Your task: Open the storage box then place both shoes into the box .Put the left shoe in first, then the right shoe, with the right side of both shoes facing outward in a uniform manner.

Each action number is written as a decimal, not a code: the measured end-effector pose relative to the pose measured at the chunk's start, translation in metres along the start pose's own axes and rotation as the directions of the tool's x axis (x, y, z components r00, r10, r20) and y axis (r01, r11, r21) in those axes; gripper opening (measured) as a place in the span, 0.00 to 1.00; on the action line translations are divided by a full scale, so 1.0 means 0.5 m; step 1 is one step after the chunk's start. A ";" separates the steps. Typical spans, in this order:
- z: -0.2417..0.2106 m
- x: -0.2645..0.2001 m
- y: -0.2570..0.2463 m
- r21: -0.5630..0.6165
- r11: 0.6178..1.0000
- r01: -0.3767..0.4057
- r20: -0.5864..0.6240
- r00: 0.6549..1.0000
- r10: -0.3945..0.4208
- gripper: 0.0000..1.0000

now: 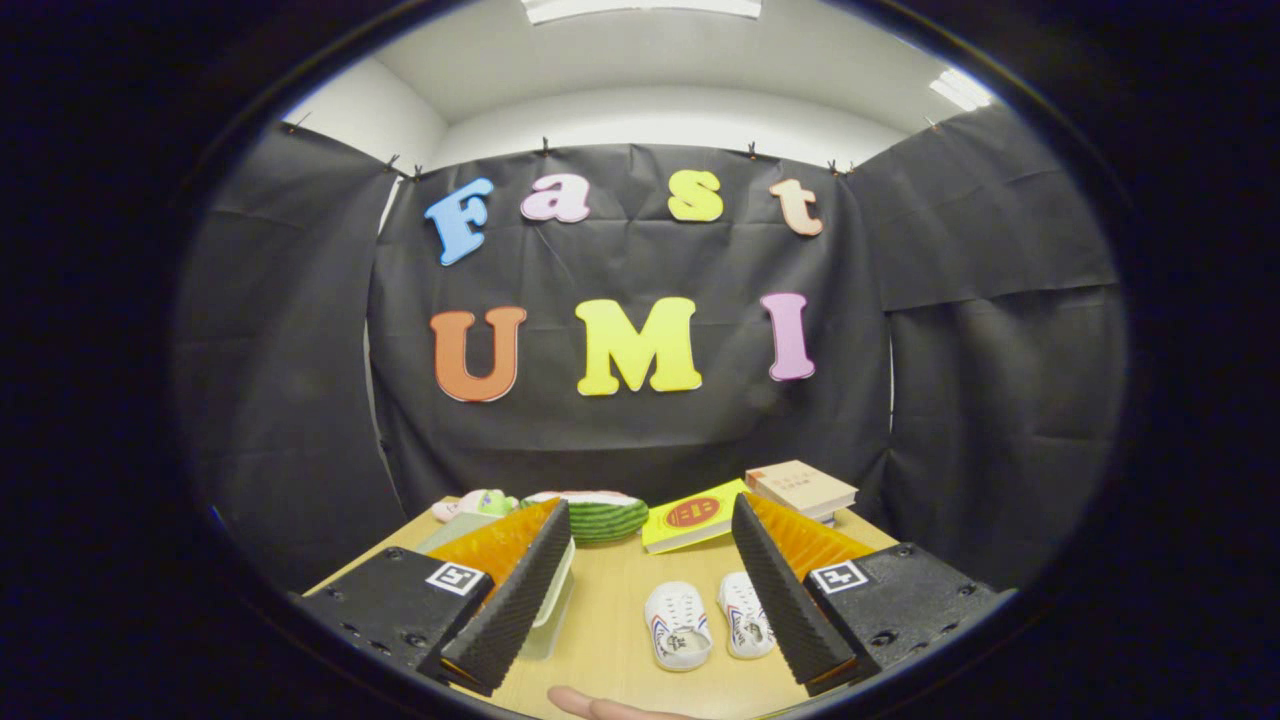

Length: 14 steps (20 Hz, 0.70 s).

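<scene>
We see a fingertip of a person's hand [600,708] at the very near edge of the desk [610,640]. The claw [640,590] is spread wide, fingers gripping nothing, bare desk between them. Two white shoes [708,622] lie side by side on the desk between the fingers, toward the right finger, toes pointing near; the right-hand one sits just beside the right finger and is partly hidden by it. Storage box [552,610] sits on the left, pale and translucent, mostly hidden behind the left finger; we cannot tell whether its lid is on or what is inside. Farther out, a watermelon-patterned cushion [600,515] lies mid-desk, with a small pink-and-green plush toy [475,503] to its left. To the right of the cushion is a yellow book [692,515], and beyond that a stack of books [802,488] at the far right corner, near the black cloth wall [640,440].
</scene>
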<state>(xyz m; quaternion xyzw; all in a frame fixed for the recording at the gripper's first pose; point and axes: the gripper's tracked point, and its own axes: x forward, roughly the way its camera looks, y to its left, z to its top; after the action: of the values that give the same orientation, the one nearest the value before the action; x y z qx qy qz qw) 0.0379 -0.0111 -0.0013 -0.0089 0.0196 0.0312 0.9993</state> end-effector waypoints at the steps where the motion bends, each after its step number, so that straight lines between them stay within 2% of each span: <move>1: -0.007 0.015 0.007 -0.001 1.000 -0.013 -0.007 1.000 0.013 1.00; 5: -0.079 0.077 0.029 0.080 0.994 -0.073 -0.101 0.992 0.081 1.00; 10: -0.168 0.180 0.057 0.179 0.965 -0.190 -0.242 0.943 0.230 1.00; 14: -0.245 0.271 0.044 0.206 0.961 -0.186 -0.341 0.907 0.249 1.00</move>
<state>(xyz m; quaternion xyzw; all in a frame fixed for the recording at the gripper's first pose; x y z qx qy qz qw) 0.1668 0.0169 -0.1295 0.0725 0.2075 0.1388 0.9656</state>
